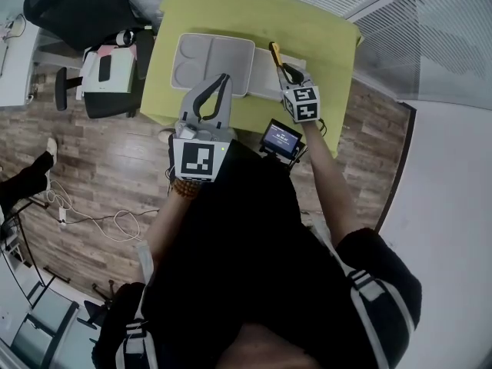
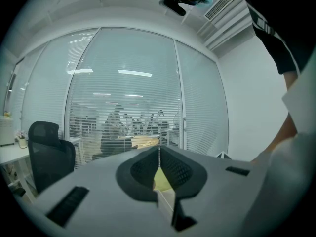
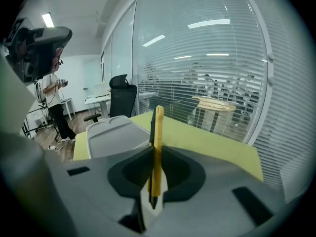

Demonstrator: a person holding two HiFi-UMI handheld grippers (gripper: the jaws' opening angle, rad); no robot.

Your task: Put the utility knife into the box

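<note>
Utility knife [image 3: 156, 132] stands gripped in my right gripper [image 3: 156, 154], right of the box [image 1: 223, 52]; left gripper [image 2: 159, 151] clenched, empty.

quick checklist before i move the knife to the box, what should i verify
1. Grip on the utility knife: ok, the right hand-held gripper has its jaws shut on it.
2. Box ready: ok, it lies open on the green table, compartments bare.
3. Knife above the box: not ok, in the head view it is off the box's right edge.
4. Left hand-held gripper free: ok, jaws together, nothing between them.
5. Blade retracted: cannot tell.
</note>
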